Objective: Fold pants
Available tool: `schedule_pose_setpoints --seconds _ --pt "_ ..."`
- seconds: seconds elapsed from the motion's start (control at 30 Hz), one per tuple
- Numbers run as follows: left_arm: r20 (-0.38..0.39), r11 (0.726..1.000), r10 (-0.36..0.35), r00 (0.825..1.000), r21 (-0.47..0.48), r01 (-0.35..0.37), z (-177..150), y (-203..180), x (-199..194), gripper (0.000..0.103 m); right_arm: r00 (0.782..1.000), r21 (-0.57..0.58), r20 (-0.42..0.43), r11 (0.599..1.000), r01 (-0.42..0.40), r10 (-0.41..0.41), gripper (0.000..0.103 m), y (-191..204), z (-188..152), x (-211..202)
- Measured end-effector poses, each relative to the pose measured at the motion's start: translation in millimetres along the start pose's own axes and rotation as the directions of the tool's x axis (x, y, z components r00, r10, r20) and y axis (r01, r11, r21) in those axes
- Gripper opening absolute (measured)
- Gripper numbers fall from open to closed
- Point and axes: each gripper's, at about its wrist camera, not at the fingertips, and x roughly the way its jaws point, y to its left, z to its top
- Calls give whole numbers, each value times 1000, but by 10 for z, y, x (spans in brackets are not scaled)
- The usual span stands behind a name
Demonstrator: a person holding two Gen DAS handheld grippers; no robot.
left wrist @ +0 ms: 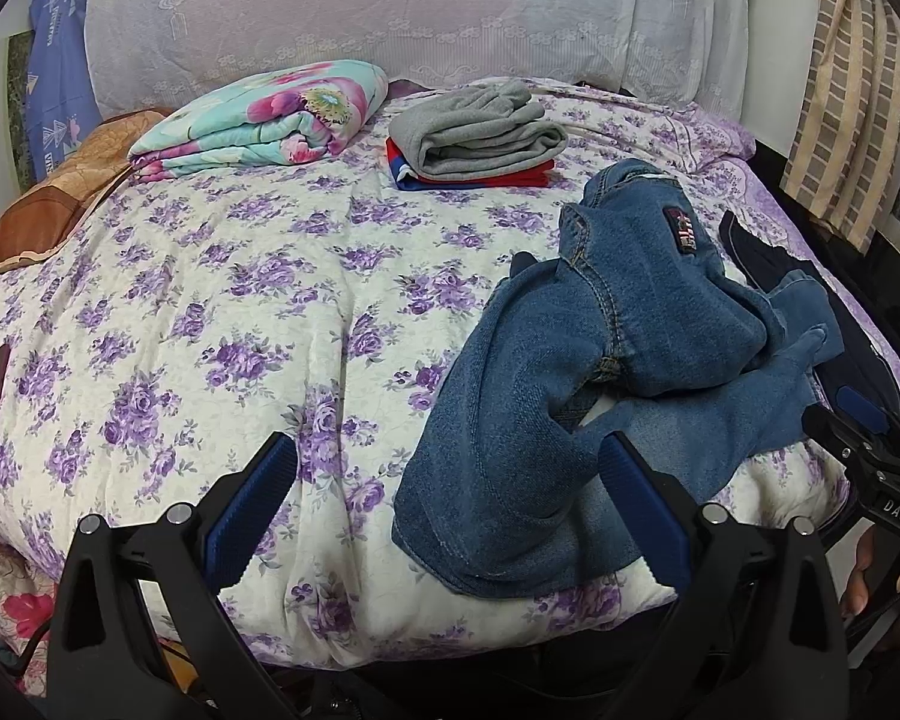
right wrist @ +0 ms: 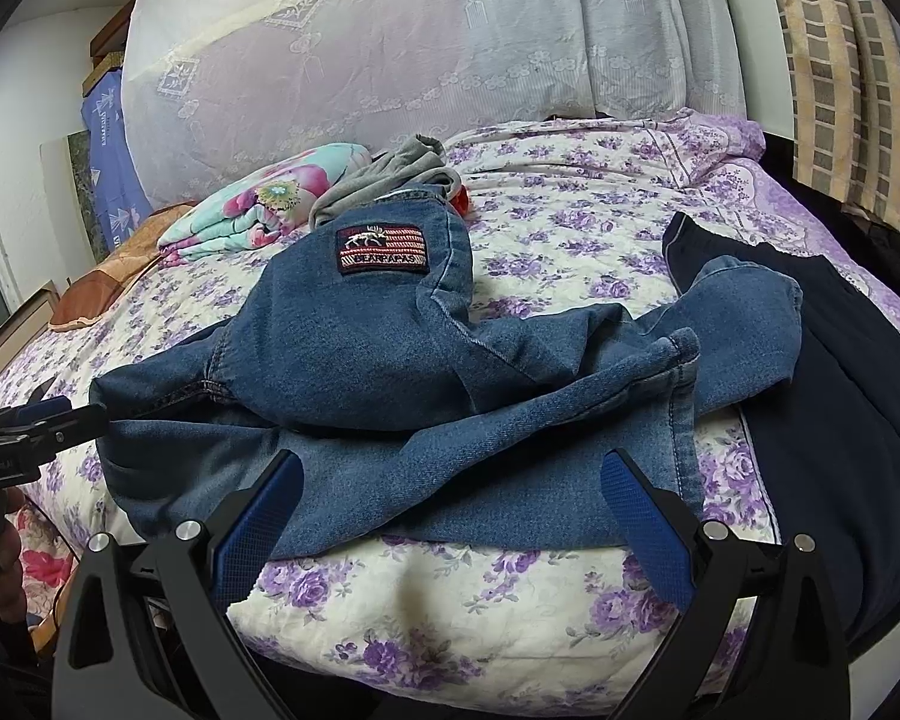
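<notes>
The left gripper (left wrist: 447, 498) fills the bottom of its own view, its two blue-padded fingers (left wrist: 252, 507) spread wide apart with nothing between them. The right gripper (right wrist: 450, 516) sits likewise at the bottom of its view, fingers (right wrist: 648, 531) splayed and holding nothing. Each gripper also shows at the other view's side edge.

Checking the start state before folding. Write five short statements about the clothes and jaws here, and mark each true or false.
1. The blue jeans lie crumpled on the bed. True.
2. The left gripper clamps the jeans. False: its jaws are open.
3. The grey garment lies on a red one. True.
4. The right gripper is shut. False: open, holding nothing.
5. A dark garment lies beside the jeans. True.
</notes>
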Motion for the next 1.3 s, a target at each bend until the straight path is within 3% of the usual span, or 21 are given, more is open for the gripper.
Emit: schedule_pose_setpoints --seconds 1.3 --pt "-2 1000 -1 1000 -2 1 -2 -5 -3 98 1000 -18 -26 1000 2 -3 100 35 -45 48"
